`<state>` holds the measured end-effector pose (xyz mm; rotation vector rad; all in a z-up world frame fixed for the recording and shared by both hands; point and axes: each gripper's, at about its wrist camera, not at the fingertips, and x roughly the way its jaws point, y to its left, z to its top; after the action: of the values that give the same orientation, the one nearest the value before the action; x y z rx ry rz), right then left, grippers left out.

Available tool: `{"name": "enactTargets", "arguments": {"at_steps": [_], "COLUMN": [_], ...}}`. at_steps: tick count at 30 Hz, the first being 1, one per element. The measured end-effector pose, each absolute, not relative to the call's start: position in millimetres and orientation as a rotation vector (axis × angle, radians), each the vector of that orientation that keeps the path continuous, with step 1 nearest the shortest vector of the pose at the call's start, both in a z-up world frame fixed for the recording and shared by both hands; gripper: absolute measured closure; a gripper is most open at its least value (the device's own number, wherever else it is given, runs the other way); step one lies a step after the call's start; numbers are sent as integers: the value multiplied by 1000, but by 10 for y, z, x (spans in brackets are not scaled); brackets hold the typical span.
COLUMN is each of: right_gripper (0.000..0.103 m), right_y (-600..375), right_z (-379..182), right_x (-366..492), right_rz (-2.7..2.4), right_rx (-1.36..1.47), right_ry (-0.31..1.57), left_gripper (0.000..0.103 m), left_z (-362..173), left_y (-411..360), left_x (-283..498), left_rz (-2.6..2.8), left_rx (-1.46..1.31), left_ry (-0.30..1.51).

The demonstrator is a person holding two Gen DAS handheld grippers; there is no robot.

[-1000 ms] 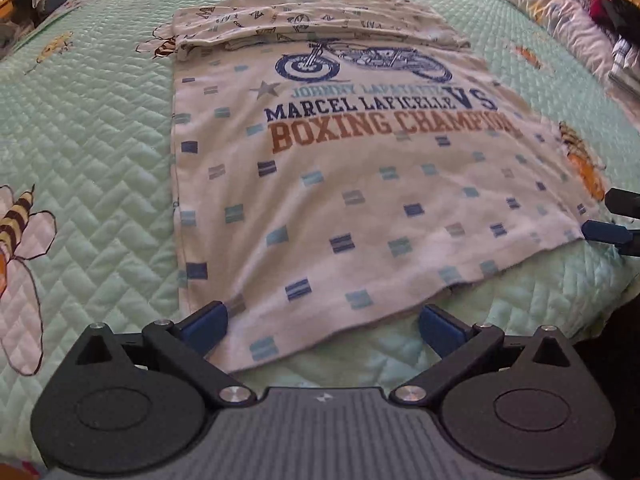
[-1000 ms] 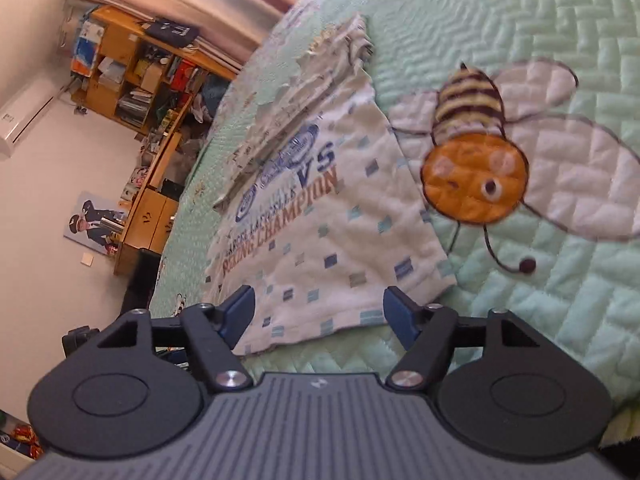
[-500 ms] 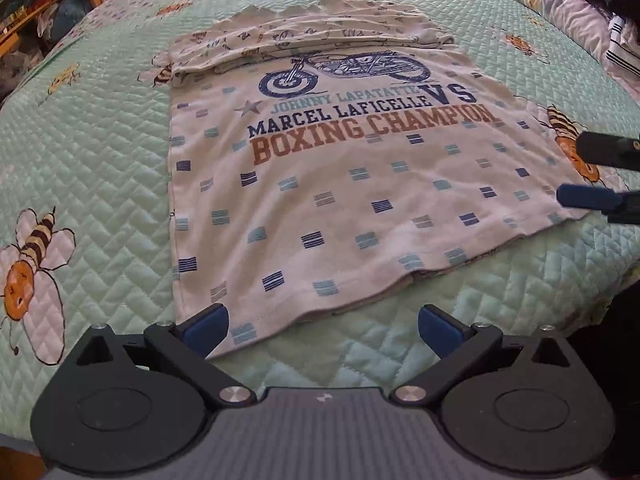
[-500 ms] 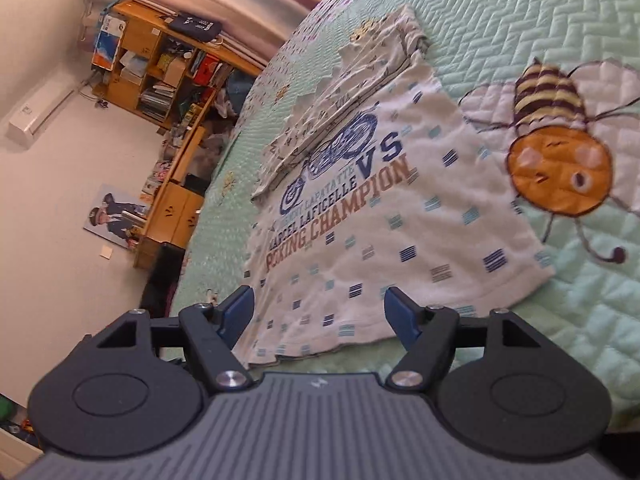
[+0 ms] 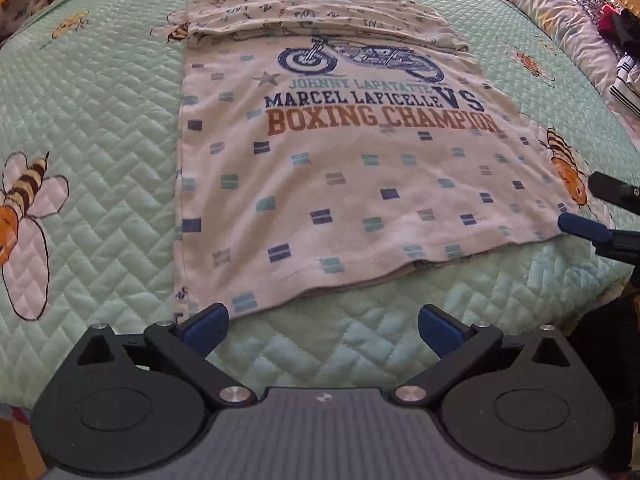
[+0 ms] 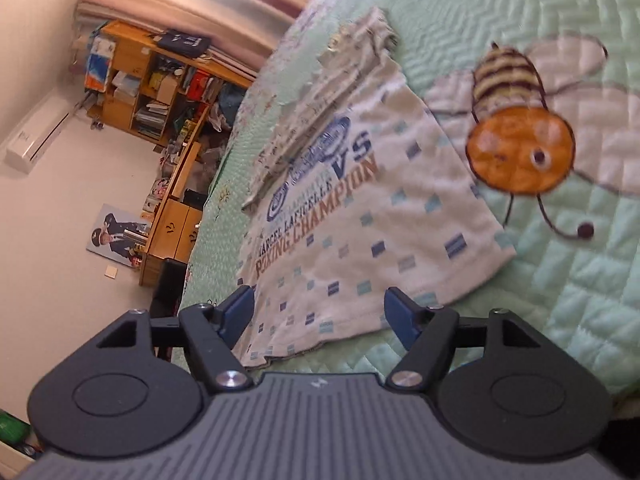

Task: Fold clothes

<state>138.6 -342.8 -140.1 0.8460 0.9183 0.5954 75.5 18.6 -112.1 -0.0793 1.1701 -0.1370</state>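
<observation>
A white T-shirt (image 5: 340, 168) with a motorcycle print and "BOXING CHAMPION" lettering lies flat on the green quilted bed (image 5: 100, 120), sleeves folded in at the far end. My left gripper (image 5: 322, 326) is open, just short of the shirt's near hem at its left corner. My right gripper (image 6: 320, 314) is open, its fingers straddling the hem near the shirt's (image 6: 360, 220) right corner. Its blue fingertips (image 5: 580, 228) show at the right edge of the left wrist view, beside that corner.
The quilt has bee patches (image 6: 520, 152) beside the shirt. A pillow and clothes (image 5: 560, 12) lie at the far right of the bed. A wooden bookshelf (image 6: 152, 92) and drawers stand beyond the bed's left side.
Both grippers have come back toward the shirt's near hem, after pulling back from it half a second ago. Both stay open. The shirt has not moved.
</observation>
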Motion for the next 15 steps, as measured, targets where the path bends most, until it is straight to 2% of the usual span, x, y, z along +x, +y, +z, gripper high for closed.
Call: {"name": "enactTargets", "arguments": {"at_steps": [4,9,15], "right_gripper": [25,25,24], "right_y": [-3566,-3640,-3513], "right_z": [-1662,-1689,-1456], "right_x": [1364,1297,1229], "right_rz": [554,569,578], "right_rx": [919,948,777], "right_ry": [961,957,950], "left_gripper": [1,1,1], "left_z": [-1211,-1206,-1175], "left_y": [225,87,-11], "left_x": [681,693,683], "left_rz": [-111,-102,-81], "left_rx": [-116,-67,-16], "left_ry": [1192,1212,1208]}}
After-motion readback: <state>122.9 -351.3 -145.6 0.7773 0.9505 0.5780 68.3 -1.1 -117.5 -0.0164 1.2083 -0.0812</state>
